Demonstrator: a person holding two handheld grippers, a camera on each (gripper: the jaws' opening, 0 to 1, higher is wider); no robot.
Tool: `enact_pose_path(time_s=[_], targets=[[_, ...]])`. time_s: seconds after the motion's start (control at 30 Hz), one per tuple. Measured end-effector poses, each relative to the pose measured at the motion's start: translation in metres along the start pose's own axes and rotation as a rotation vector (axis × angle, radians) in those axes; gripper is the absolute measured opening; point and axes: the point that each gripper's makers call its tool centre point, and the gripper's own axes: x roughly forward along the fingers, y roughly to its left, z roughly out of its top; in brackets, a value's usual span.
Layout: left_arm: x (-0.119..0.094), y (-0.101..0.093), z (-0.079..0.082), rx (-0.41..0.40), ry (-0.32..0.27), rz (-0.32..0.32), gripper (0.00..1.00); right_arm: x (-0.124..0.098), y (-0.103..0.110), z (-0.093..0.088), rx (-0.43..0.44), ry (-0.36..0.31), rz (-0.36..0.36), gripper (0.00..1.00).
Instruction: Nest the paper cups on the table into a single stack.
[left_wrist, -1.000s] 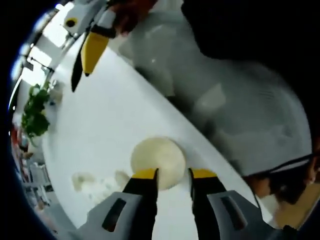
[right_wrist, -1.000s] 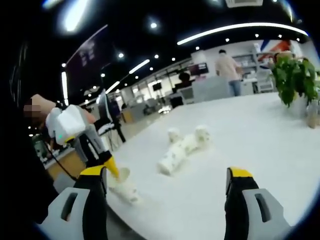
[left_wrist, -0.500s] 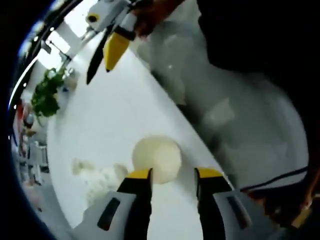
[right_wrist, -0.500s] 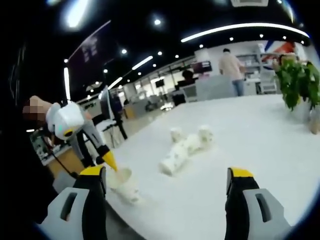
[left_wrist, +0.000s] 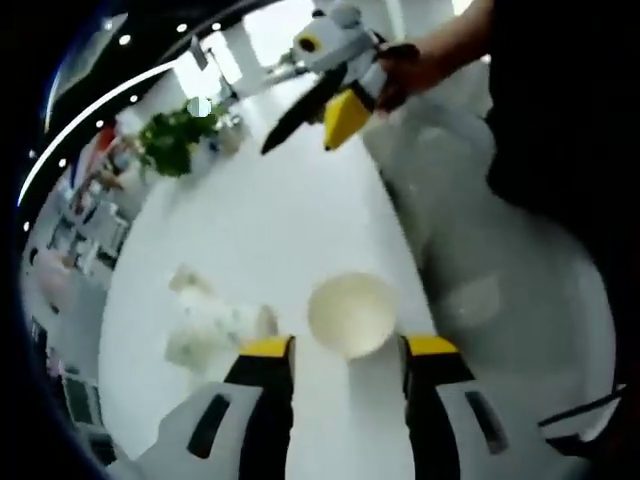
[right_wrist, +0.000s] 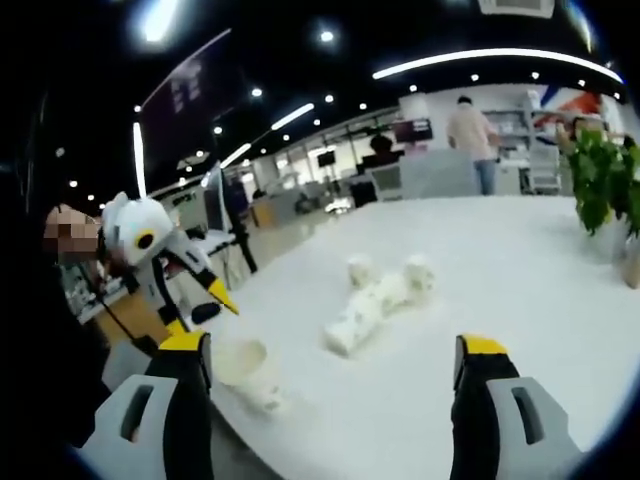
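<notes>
- Left gripper (left_wrist: 345, 350): jaws apart, a moderate gap, nothing between them. In the left gripper view the tips now sit just short of the single cup's rim, one to each side of it; a second ago one tip overlapped the rim. In the right gripper view (right_wrist: 205, 295) it shows lifted off the cup, where half a second ago its yellow tip was at the cup's mouth.
- Single paper cup (left_wrist: 351, 314): upright on the white table (left_wrist: 260, 230), near the table edge, open mouth toward the camera. In the right gripper view (right_wrist: 248, 372) it stands free beside the right gripper's left jaw.
- Cluster of paper cups (left_wrist: 215, 322): lying on the table beside the single cup, blurred. The right gripper view gives more: a row of nested cups on its side (right_wrist: 375, 305) with one small cup (right_wrist: 358, 270) upright just beside it.
- Right gripper (right_wrist: 330, 365): jaws wide, holding nothing, above the table; unchanged in spread from the earlier frames. In the left gripper view (left_wrist: 325, 105) it is held by a hand (left_wrist: 420, 65) over the far part of the table.
- Potted plant (left_wrist: 175, 140): at the far table edge; also in the right gripper view (right_wrist: 605, 170).
- Person in a light top (right_wrist: 475, 135): standing in the background, back turned; right gripper view.
- Ceiling lights (right_wrist: 480, 60): long strips and spots, right gripper view.
</notes>
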Motion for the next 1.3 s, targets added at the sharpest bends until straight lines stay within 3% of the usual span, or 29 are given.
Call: enact_pose_path(time_s=[0.17,0.37,0.43,0.63,0.9,1.0,1.3], targets=[[-0.01,0.019,0.008,-0.187,-0.11,0.092,0.52,0.002,0.003,0.005,0.003,-0.012,0.002,1.0],[-0.021,0.029,0.01,-0.325,-0.208,0.156,0.59,0.003,0.005,0.01,-0.007,-0.007,-0.002,1.0],[-0.024,0.03,0.005,-0.337,-0.213,0.177,0.61,0.003,0.005,0.011,-0.006,-0.005,-0.003,1.0],[-0.033,0.035,0.008,-0.502,-0.358,0.239,0.68,0.003,0.007,0.009,-0.002,0.007,-0.007,1.0],[-0.041,0.032,-0.004,-0.542,-0.406,0.276,0.7,0.005,0.007,0.012,0.034,0.004,-0.017,1.0],[-0.043,0.038,-0.018,-0.557,-0.36,0.324,0.78,0.006,0.009,0.013,0.022,0.01,-0.017,1.0],[-0.057,0.047,-0.041,-0.612,-0.353,0.39,0.87,0.005,0.01,0.014,0.003,0.025,-0.019,1.0]])
